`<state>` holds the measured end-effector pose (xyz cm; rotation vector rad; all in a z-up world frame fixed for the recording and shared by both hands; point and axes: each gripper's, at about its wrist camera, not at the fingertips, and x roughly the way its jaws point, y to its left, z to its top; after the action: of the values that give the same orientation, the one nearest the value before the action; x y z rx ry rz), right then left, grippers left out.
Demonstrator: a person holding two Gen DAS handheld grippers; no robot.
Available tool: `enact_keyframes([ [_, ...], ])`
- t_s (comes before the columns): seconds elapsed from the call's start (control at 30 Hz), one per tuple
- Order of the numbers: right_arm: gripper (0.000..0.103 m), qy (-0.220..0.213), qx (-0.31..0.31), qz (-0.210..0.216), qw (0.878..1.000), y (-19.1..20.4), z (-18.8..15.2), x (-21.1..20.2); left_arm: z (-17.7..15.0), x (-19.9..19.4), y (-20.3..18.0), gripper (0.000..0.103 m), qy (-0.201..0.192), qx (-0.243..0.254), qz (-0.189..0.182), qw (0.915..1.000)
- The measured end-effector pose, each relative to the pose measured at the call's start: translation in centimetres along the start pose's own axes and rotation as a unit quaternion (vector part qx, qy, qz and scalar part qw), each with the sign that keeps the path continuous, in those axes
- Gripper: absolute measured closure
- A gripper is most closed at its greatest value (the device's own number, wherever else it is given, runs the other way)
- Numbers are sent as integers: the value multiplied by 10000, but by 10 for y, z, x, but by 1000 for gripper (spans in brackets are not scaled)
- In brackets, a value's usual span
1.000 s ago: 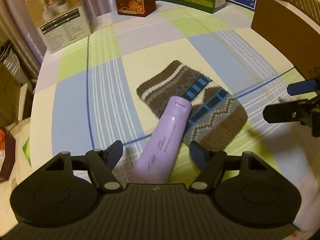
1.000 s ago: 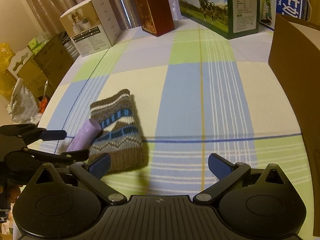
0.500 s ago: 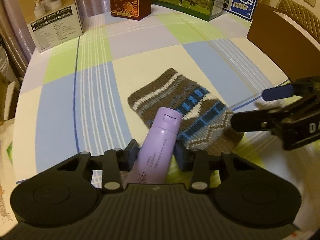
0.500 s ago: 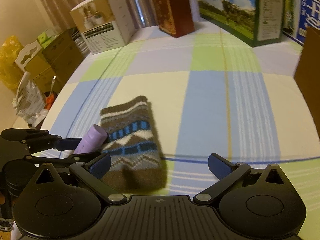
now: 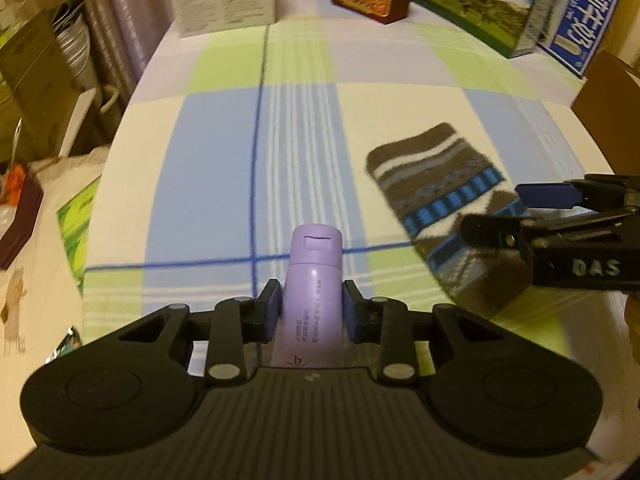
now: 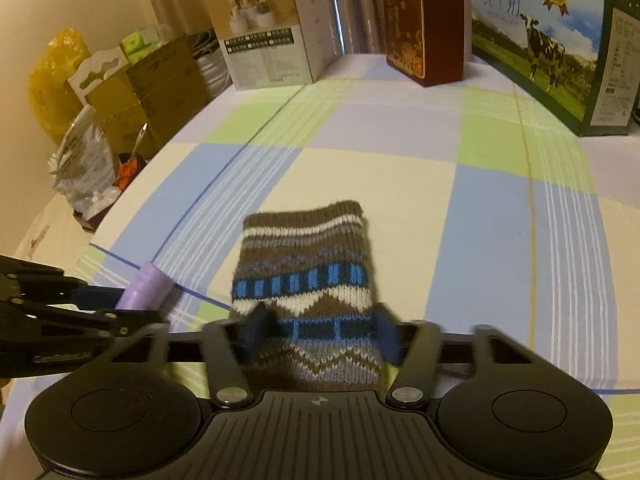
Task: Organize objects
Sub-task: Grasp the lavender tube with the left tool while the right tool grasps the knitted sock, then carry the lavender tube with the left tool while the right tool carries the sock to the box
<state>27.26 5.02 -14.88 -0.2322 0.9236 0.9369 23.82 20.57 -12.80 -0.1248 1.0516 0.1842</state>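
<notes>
My left gripper (image 5: 311, 307) is shut on a lilac tube (image 5: 313, 280), cap pointing away, held over the checked tablecloth (image 5: 256, 152). The tube's cap also shows at the left of the right wrist view (image 6: 146, 288). A brown knitted pouch (image 6: 308, 280) with blue and white patterns lies on the cloth. My right gripper (image 6: 320, 330) has its two fingers closing on the pouch's near end, blurred by motion. In the left wrist view the pouch (image 5: 440, 184) lies to the right, with the right gripper (image 5: 520, 216) over its near end.
Cartons stand along the far edge: a white box (image 6: 272, 36), a dark red box (image 6: 424, 28), a green milk carton (image 6: 560, 48). A brown cardboard box (image 5: 612, 100) stands at the right. Bags and boxes (image 6: 100, 120) sit off the table's left edge.
My left gripper closed on the tube, lifted it and swung left off the pouch. My right gripper moved over the pouch's near end and its fingers came together on it.
</notes>
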Motion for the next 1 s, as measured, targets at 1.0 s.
enact_keyframes([
  [1.0,94,26,739,-485,9961,-68,-121,-188,-62,-57,-99,75,168,387,-673,9968],
])
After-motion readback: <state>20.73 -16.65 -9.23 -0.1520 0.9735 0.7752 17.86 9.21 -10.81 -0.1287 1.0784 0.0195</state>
